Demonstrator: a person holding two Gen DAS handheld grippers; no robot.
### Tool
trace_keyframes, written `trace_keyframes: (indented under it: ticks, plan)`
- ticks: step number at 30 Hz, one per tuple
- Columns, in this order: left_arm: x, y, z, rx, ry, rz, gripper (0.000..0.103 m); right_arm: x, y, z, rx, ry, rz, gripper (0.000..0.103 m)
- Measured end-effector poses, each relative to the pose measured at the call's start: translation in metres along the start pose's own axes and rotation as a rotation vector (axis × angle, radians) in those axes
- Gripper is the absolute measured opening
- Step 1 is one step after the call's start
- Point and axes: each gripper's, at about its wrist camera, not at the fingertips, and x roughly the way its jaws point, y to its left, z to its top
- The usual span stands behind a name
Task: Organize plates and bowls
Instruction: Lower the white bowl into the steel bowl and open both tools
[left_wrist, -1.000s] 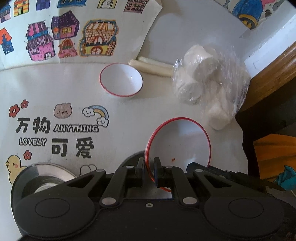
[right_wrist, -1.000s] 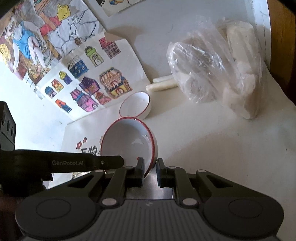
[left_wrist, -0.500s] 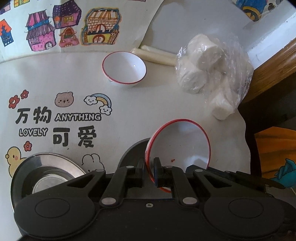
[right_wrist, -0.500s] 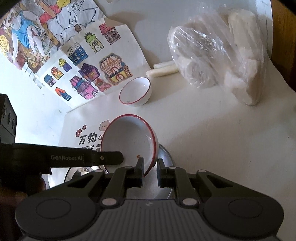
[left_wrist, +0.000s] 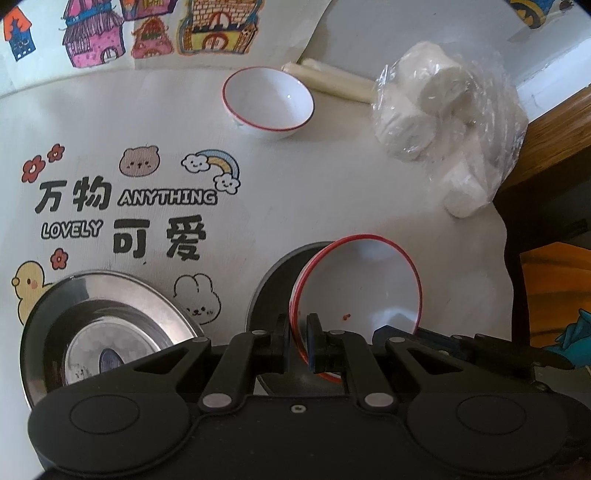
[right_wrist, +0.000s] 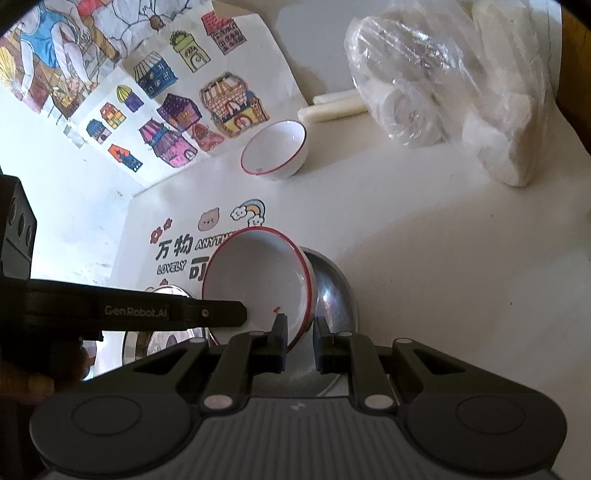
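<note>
The left gripper (left_wrist: 298, 341) is matte black, with two flat link arms, silver round pivot pins, two big round caps and one small screw in the middle. The right gripper (right_wrist: 300, 341) has the same form, but its housing is grey and ribbed. On the side of the left one, white letters read "GenRobot.AI".

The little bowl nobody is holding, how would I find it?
Start at the house drawings at the back of the table. Just in front of them, left of the plastic bag, sits the small bowl. It is white with a thin red rim like the bigger bowl, but it stands alone, upright and untouched.
</note>
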Motion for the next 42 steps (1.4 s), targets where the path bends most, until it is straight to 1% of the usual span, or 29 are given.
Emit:
trace_keyframes:
  ticks: [8,15,42]
  plan:
    - [0.008,0.003,-0.001,-0.005,0.038,0.013,0.009,0.007,0.000,0.000,-0.002,0.044,-0.009,0.016]
    - [0.012,0.005,0.000,-0.004,0.057,0.021,0.009,0.010,-0.001,0.001,0.007,0.064,-0.007,0.016]
    - [0.022,0.008,0.002,-0.026,0.084,0.035,0.009,0.018,-0.002,0.005,0.021,0.104,-0.007,0.016]
